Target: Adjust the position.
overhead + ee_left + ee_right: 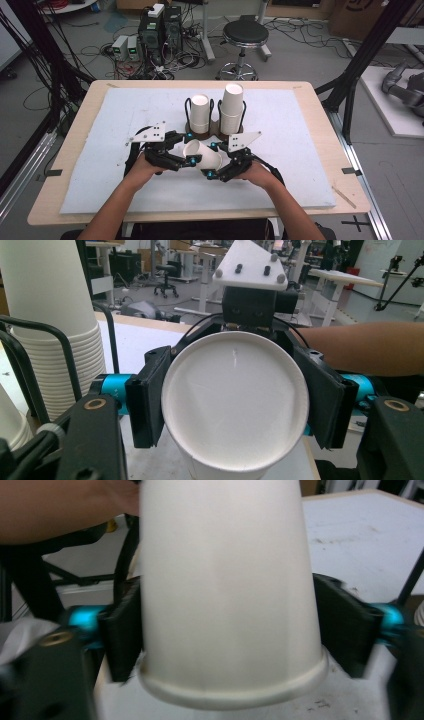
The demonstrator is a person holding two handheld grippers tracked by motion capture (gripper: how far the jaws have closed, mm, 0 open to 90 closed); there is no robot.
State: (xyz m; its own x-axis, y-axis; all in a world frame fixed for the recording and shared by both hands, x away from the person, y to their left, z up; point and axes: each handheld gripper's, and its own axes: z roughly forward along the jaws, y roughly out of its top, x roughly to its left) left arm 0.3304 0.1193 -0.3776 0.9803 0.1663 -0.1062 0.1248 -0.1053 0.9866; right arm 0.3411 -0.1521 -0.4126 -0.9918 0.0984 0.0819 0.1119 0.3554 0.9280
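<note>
A paper cup (201,154) held on its side between two grippers, just in front of a cup rack.

The cup is carried above the table (310,150), clear of the white mat, its base toward the left gripper (189,148) and its rim toward the right gripper (214,159). Jaws of both are seen closed against the cup's wall, one pair near each end. Behind it, two stacks of cups (216,115) stand upright in the black wire rack (244,116). The cup is judged already taken out; its placing or stacking is left.

Two stacks of white cups (200,112) stand in a black wire holder (215,131) on the worktop (75,150); behind it a black stool (244,35).
</note>
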